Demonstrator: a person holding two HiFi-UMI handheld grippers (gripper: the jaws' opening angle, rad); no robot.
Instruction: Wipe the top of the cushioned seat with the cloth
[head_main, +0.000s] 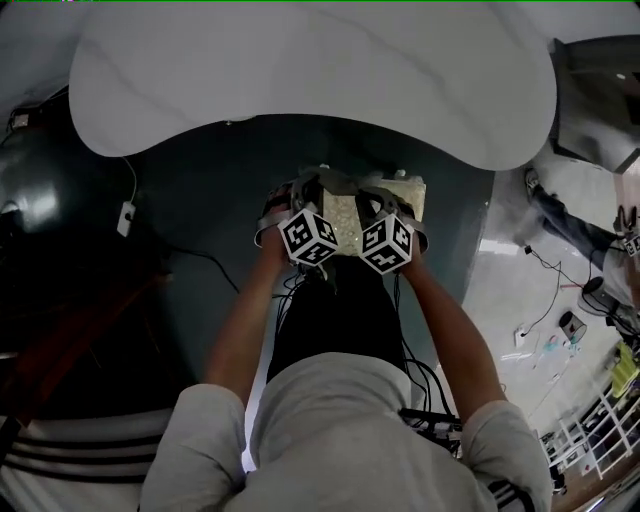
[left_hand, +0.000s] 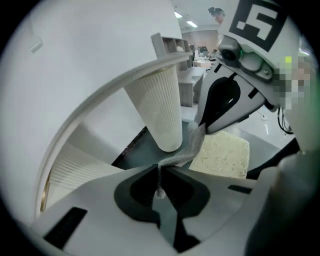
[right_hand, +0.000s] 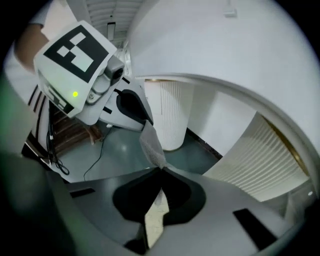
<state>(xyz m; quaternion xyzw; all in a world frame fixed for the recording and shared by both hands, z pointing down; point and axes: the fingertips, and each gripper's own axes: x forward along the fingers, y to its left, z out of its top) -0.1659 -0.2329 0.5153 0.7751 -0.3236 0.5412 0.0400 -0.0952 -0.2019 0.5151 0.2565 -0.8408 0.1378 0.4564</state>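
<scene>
One cloth stretched between my two tongs, above the single cushioned seat.
The grey cloth (left_hand: 192, 147) runs lengthwise side to side, from the left gripper (left_hand: 160, 172) to the right gripper (right_hand: 161, 172), and each has its jaws clamped on one end. The cream cushioned seat (left_hand: 222, 155) sits below the cloth, near the ribbed pedestal (left_hand: 160, 110).

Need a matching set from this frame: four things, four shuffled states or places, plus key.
1 cloth
2 cushioned seat
3 pedestal
4 left gripper

A broad white top, cloth off it
B shut on a cloth edge
C ribbed, stands on the dark floor
D pale, textured, hanging over the floor

Pairs: 1-D, 2-A, 3-C, 4-B
</scene>
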